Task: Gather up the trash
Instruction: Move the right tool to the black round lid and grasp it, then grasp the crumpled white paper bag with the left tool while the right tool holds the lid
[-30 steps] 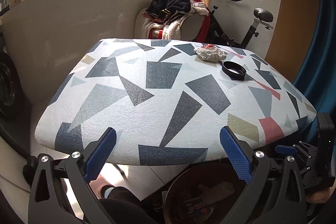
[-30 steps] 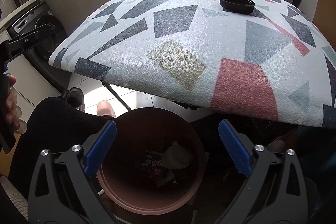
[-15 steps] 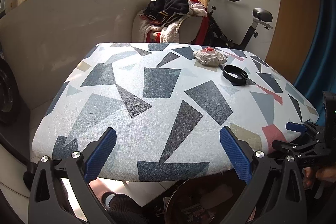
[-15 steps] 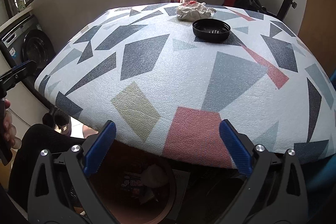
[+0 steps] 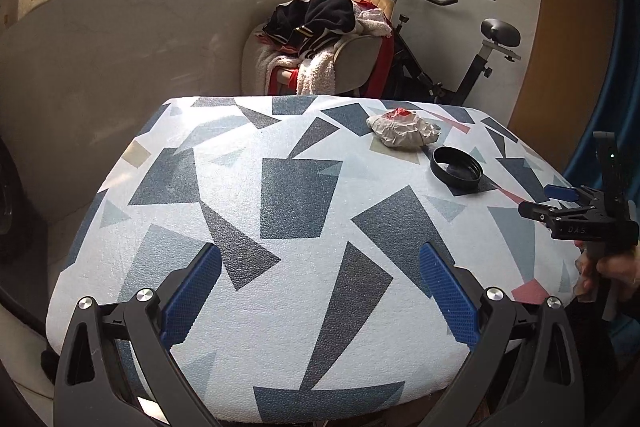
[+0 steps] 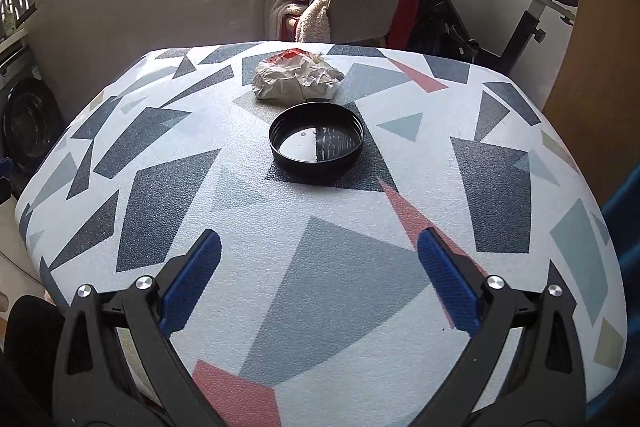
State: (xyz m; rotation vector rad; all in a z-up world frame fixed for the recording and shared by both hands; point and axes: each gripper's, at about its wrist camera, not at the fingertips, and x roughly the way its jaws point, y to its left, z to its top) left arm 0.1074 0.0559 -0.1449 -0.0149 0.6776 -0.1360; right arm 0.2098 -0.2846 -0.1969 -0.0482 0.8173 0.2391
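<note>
A crumpled white paper wad [image 5: 402, 128] with a red patch lies at the far right of the patterned table [image 5: 240, 187]. A black round lid [image 5: 456, 170] lies open side up just in front of it. In the right wrist view the lid [image 6: 317, 141] is straight ahead, the wad [image 6: 294, 77] behind it. My left gripper [image 5: 320, 291] is open and empty over the table's near edge. My right gripper [image 6: 319, 285] is open and empty above the near part of the table; it also shows at the right edge of the left wrist view [image 5: 576, 211].
Behind the table stand a chair piled with clothes [image 5: 320, 47] and an exercise bike [image 5: 460, 67]. A grey wall [image 5: 120, 67] runs along the left. A dark round appliance door [image 6: 28, 123] sits low at left. A blue curtain [image 5: 624, 107] hangs at the right.
Both grippers rose from below the table's edge to above the tabletop. The brown bin under the table passed out of view. The lid and wad now look nearer to the right gripper.
</note>
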